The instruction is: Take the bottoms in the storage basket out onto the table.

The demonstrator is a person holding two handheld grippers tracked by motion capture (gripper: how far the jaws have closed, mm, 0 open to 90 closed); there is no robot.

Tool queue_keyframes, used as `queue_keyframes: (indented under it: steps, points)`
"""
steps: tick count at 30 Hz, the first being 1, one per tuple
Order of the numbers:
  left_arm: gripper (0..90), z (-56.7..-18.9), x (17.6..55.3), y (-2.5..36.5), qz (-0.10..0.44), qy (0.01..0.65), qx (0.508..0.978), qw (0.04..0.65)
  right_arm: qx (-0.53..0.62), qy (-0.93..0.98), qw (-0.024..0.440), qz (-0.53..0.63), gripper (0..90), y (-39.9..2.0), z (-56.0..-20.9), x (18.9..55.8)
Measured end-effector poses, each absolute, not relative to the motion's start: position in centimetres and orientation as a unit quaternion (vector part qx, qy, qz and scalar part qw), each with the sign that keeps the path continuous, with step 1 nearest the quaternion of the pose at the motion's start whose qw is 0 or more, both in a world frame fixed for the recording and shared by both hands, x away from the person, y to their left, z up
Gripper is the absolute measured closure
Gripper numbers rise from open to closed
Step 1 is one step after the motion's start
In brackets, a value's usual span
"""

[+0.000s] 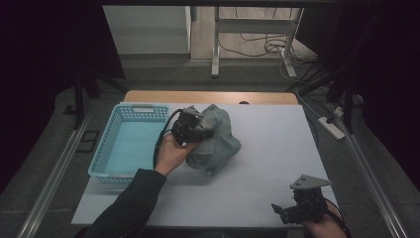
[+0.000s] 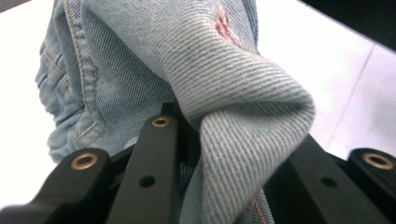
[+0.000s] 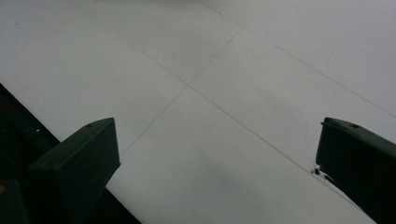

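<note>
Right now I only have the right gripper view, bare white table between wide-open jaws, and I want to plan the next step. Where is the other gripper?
Observer: In the high view the left gripper is mid-table, against a crumpled light-blue denim garment.
Operator: Holding it or just touching it?
Observer: Holding. In the left gripper view a thick fold of the denim is pinched between its black jaws.
Operator: Anywhere to put it?
Observer: A light-blue perforated plastic basket stands just left of the garment, with nothing inside it.
Operator: And my right gripper?
Observer: The right gripper sits at the near right corner of the white table, well apart from the garment.
</note>
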State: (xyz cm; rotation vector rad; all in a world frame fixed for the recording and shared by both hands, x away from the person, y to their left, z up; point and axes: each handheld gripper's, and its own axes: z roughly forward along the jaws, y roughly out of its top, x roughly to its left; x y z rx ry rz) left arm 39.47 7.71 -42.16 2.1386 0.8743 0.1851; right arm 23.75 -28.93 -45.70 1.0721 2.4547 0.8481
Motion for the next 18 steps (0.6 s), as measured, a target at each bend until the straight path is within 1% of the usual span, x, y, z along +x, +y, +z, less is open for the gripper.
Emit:
queue_keyframes:
  steps: [6, 12, 18]
  points:
    - [73.2, -43.3, 39.8, 7.6, 0.076, 0.347, 0.847, 0.396, 0.377, 0.862, 0.165, 0.296, 0.0, -29.0, -45.7, 23.7]
    - [72.5, -44.3, 40.0, 7.6, 0.091, 0.342, 0.851, 0.389, 0.378, 0.861, 0.166, 0.297, 0.0, -29.0, -45.7, 23.6]
    - [71.6, -45.4, 40.3, 7.5, 0.083, 0.349, 0.856, 0.372, 0.377, 0.862, 0.166, 0.295, 0.0, -29.0, -45.7, 23.6]
